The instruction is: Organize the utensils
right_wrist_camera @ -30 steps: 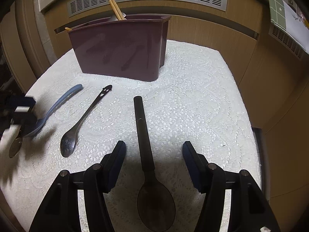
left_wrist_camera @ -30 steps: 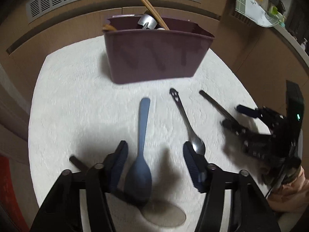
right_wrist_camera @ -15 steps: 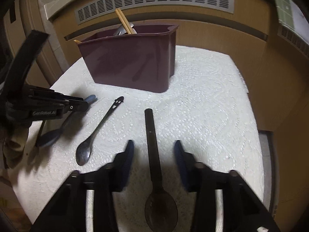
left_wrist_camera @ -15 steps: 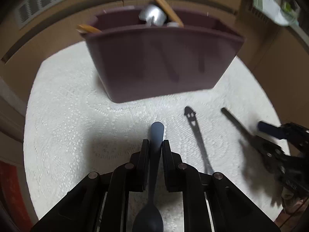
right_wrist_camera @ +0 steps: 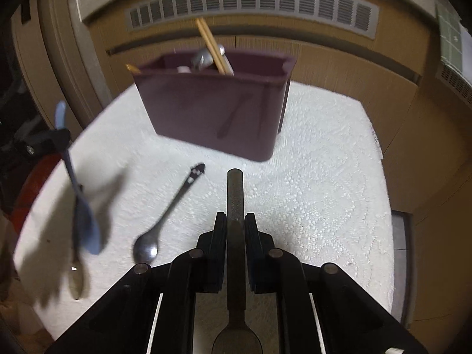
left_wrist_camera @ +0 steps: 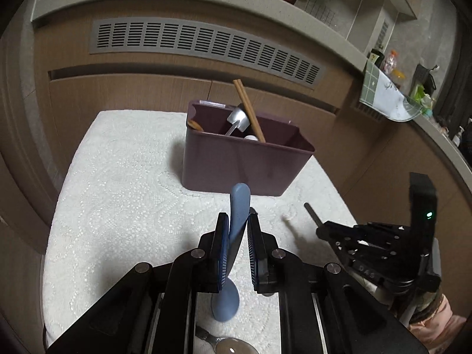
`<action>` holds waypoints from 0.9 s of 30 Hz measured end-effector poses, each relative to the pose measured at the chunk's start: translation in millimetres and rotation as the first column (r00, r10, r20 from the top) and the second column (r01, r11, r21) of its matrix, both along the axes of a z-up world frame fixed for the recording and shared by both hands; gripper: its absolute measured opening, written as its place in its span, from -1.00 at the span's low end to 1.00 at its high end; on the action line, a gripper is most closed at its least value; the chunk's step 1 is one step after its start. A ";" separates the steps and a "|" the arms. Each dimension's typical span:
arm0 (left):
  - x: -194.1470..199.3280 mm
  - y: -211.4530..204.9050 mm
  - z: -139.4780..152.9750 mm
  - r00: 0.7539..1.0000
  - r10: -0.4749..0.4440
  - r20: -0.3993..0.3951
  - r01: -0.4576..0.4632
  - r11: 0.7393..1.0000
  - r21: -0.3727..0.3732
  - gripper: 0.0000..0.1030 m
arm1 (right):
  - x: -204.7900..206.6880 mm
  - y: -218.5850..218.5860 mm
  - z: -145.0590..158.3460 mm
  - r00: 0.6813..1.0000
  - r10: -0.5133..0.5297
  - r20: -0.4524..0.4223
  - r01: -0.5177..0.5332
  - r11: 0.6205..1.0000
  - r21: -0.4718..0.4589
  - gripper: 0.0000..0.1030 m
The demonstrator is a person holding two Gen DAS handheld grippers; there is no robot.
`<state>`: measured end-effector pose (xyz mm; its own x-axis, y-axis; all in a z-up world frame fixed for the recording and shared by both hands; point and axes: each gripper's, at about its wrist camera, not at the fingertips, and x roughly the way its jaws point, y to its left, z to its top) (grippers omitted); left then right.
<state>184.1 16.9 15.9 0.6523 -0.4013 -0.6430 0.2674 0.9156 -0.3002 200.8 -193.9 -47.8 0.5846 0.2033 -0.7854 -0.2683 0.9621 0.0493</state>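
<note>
My left gripper (left_wrist_camera: 238, 221) is shut on the blue spoon (left_wrist_camera: 236, 236) and holds it lifted above the white cloth, handle toward the maroon utensil bin (left_wrist_camera: 244, 165). The blue spoon also shows in the right wrist view (right_wrist_camera: 85, 224), hanging bowl down. My right gripper (right_wrist_camera: 235, 221) is shut on the dark spoon (right_wrist_camera: 235, 194), handle toward the bin (right_wrist_camera: 212, 115). The right gripper also shows in the left wrist view (left_wrist_camera: 327, 231). A steel spoon (right_wrist_camera: 168, 215) lies on the cloth left of my right gripper.
The bin holds wooden chopsticks (left_wrist_camera: 249, 110) and a metal utensil (left_wrist_camera: 239, 119). Another spoon (right_wrist_camera: 77, 277) lies at the cloth's (right_wrist_camera: 324, 183) front left edge. Wooden cabinet fronts with a vent grille (left_wrist_camera: 206, 47) stand behind the table.
My left gripper has closed on the blue spoon and raised it off the cloth. My right gripper has closed on the dark spoon's handle and moved toward the bin.
</note>
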 end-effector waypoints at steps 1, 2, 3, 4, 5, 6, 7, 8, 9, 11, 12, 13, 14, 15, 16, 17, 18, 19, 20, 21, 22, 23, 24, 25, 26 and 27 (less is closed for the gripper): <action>-4.5 -0.4 1.1 1.000 -0.002 0.006 0.002 1.000 -0.002 -0.74 | -6.4 -2.5 11.0 1.000 -0.006 0.018 0.005 1.000 0.019 -0.78; -6.5 -1.1 3.3 1.000 -0.003 0.013 0.003 1.000 -0.001 -0.74 | -12.2 -4.3 18.7 0.999 -0.008 0.036 0.007 0.999 0.037 -0.78; -9.7 -0.6 6.6 1.000 -0.006 0.021 0.007 1.000 -0.001 -0.74 | -15.9 -4.7 24.1 0.999 -0.010 0.047 0.008 0.999 0.047 -0.78; -12.3 -1.7 10.0 0.999 -0.008 0.032 0.008 1.000 -0.002 -0.74 | -20.2 -5.7 30.3 0.998 -0.015 0.063 0.012 0.998 0.055 -0.78; -14.5 -2.1 13.7 0.999 -0.010 0.040 0.010 1.000 -0.003 -0.74 | -22.6 -5.4 35.6 0.997 -0.017 0.074 0.012 0.998 0.061 -0.78; -18.1 -2.8 18.4 0.999 -0.014 0.052 0.014 1.000 -0.001 -0.74 | -25.9 -5.5 39.8 0.996 -0.016 0.083 0.010 0.998 0.067 -0.78; -19.7 -3.5 21.2 0.998 -0.015 0.059 0.015 1.000 0.001 -0.74 | -28.2 -6.0 44.0 0.996 -0.015 0.093 0.009 0.997 0.072 -0.78; -21.3 -4.3 24.3 0.998 -0.015 0.067 0.015 1.000 0.005 -0.74 | -29.7 -6.5 47.8 0.995 -0.014 0.103 0.007 0.997 0.074 -0.78; -22.2 -3.8 25.0 0.997 -0.016 0.071 0.016 1.000 0.007 -0.74 | -30.6 -8.0 50.6 0.993 -0.014 0.113 0.006 0.997 0.075 -0.78; -21.6 -4.7 26.8 0.997 -0.016 0.073 0.015 1.000 0.011 -0.74 | -29.8 -7.5 52.1 0.992 -0.017 0.122 0.008 0.997 0.077 -0.78; -20.4 -5.0 26.6 0.997 -0.015 0.070 0.014 1.000 0.013 -0.74 | -29.4 -6.8 52.2 0.992 -0.017 0.125 0.007 0.997 0.079 -0.78; -18.5 -5.3 25.5 0.998 -0.014 0.064 0.013 1.000 0.018 -0.74 | -29.1 -6.3 52.0 0.992 -0.015 0.126 0.006 0.997 0.077 -0.78; -16.0 -5.5 23.3 0.999 -0.014 0.053 0.012 1.000 0.027 -0.74 | -29.4 -7.0 50.8 0.992 -0.016 0.126 0.007 0.997 0.076 -0.78; -11.9 -6.0 19.3 0.999 -0.019 0.033 0.018 0.999 0.038 -0.74 | -29.1 -7.0 49.9 0.992 -0.015 0.125 0.006 0.997 0.073 -0.78; -8.4 -5.3 15.1 1.000 -0.016 0.018 0.016 0.999 0.043 -0.74 | -29.6 -7.7 48.0 0.992 -0.015 0.123 0.006 0.998 0.068 -0.78; -2.0 -5.3 7.5 1.000 -0.009 -0.015 0.010 0.998 0.054 -0.73 | -28.4 -8.1 45.8 0.993 -0.017 0.119 0.009 0.998 0.065 -0.78; 2.7 -6.1 1.6 0.999 -0.012 -0.043 0.015 0.998 0.065 -0.70 | -27.3 -8.9 43.1 0.994 -0.021 0.111 0.015 0.998 0.061 -0.78; 9.6 -7.2 -8.7 0.996 -0.004 -0.086 0.011 0.997 0.078 -0.65 | -27.1 -9.8 41.1 0.994 -0.024 0.106 0.018 0.998 0.059 -0.78; 15.0 -8.4 -18.0 0.993 0.007 -0.116 0.003 0.996 0.086 -0.57 | -26.3 -10.5 39.0 0.994 -0.028 0.102 0.023 0.998 0.056 -0.78; 20.6 -11.0 -25.9 0.990 0.006 -0.141 0.006 0.996 0.090 -0.38 | -26.2 -11.4 36.1 0.994 -0.035 0.102 0.031 0.998 0.047 -0.78; 27.2 -14.5 -32.9 0.986 0.004 -0.164 0.012 0.995 0.096 -0.20 | -26.2 -11.8 33.9 0.994 -0.039 0.102 0.035 0.999 0.041 -0.78; 35.3 -17.9 -39.3 0.983 0.008 -0.185 0.013 0.994 0.110 -0.14 | -26.2 -12.0 31.3 0.994 -0.038 0.099 0.034 0.999 0.037 -0.78; 40.8 -20.7 -43.6 0.980 0.012 -0.198 0.013 0.992 0.124 -0.13 | -24.9 -12.2 27.9 0.995 -0.034 0.090 0.031 0.999 0.039 -0.78; 51.8 -26.3 -49.5 0.975 0.010 -0.222 0.023 0.989 0.148 -0.13 | -24.1 -12.2 25.5 0.996 -0.032 0.084 0.029 0.999 0.040 -0.78; 63.0 -32.1 -55.5 0.969 0.011 -0.245 0.033 0.984 0.175 -0.13 | -23.2 -12.0 23.3 0.996 -0.030 0.079 0.027 0.999 0.039 -0.78; 70.0 -35.5 -59.9 0.966 0.010 -0.260 0.042 0.980 0.193 -0.13 | -22.3 -12.0 21.2 0.997 -0.028 0.075 0.025 0.999 0.040 -0.78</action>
